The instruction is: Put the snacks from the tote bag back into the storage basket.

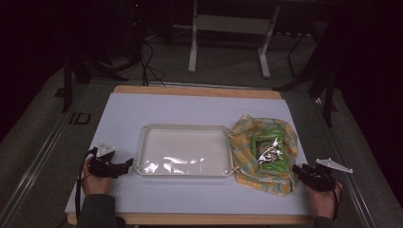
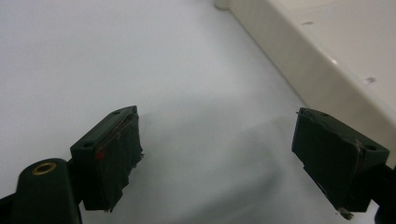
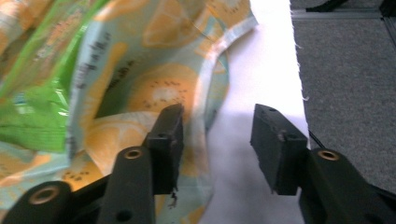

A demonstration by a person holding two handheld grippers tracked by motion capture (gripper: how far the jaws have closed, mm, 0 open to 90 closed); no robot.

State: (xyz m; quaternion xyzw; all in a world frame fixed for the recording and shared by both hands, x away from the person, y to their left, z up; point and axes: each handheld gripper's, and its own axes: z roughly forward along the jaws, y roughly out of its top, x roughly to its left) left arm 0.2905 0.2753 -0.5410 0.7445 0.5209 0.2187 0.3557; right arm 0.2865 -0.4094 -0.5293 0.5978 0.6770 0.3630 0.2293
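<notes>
From above I count one white tray (image 1: pixel 184 151), one lemon-print cloth (image 1: pixel 247 142) just right of it, and one green packet (image 1: pixel 269 153) on the cloth. The right gripper (image 3: pixel 217 133), jaws spread, straddles the cloth's edge. The left gripper (image 2: pixel 217 158) gapes empty beside the tray wall.

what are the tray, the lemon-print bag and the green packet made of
Tray: likely glossy cream plastic; its floor gleams.
Lemon-print bag: probably soft matte cloth; it slumps in folds.
Green packet: seemingly shiny plastic film; crinkled, bright glare.
</notes>
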